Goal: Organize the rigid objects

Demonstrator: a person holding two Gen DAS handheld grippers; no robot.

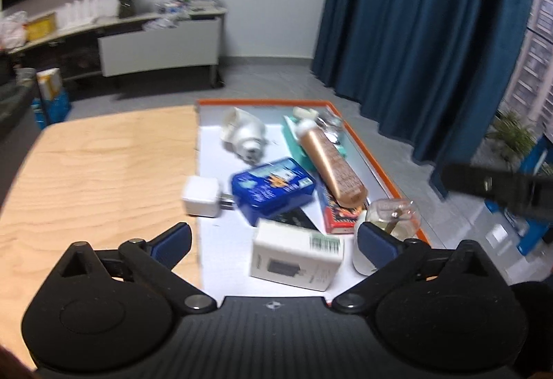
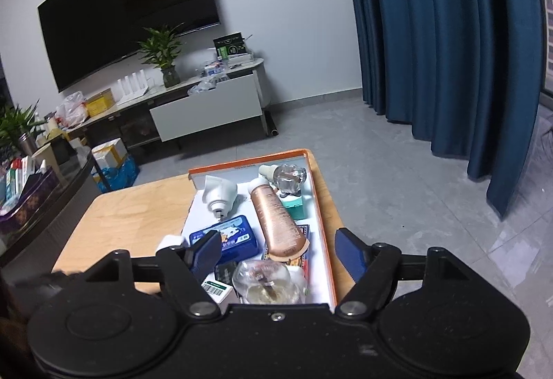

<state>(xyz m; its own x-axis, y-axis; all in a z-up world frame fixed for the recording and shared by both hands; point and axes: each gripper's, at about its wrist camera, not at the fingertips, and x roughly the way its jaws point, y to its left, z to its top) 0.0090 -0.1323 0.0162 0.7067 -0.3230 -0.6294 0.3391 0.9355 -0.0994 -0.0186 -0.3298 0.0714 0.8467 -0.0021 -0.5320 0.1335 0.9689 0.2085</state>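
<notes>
Both grippers hang over the near end of the orange-rimmed tray [image 1: 376, 154], which sits on the right part of the wooden table [image 1: 96, 178]. The left gripper [image 1: 274, 240] is spread wide with nothing pinched; the white barcode box [image 1: 297, 254] lies just below the gap between its blue pads, not touched. The right gripper [image 2: 278, 252] is released too, nothing in its grip, and the clear glass bottle [image 2: 264, 282] sits below the gap between its fingers at the tray's near end.

Working back from the tray's near edge: beside the white box there's a dark flat item, blurry, can't tell what. The white charger cube [image 1: 201, 195] sits right at the tray's left edge, half on the wood. Next to it, inside the tray, is the blue tin [image 1: 273, 187]. The copper-coloured tube [image 2: 278, 223] lies lengthwise along the tray's right half, its near end resting on a red patterned box [image 1: 340, 218] and its cap end over a teal box [image 2: 293, 208]. At the far left of the tray is a white bulb-shaped gadget [image 2: 219, 194], and in the far right corner a second clear bottle [image 2: 288, 176].

Past the tray: grey tiled floor, a blue curtain [image 2: 442, 43] on the right, a low media cabinet [image 2: 207, 105] with a potted plant [image 2: 162, 50] and a wall TV [image 2: 128, 9].
</notes>
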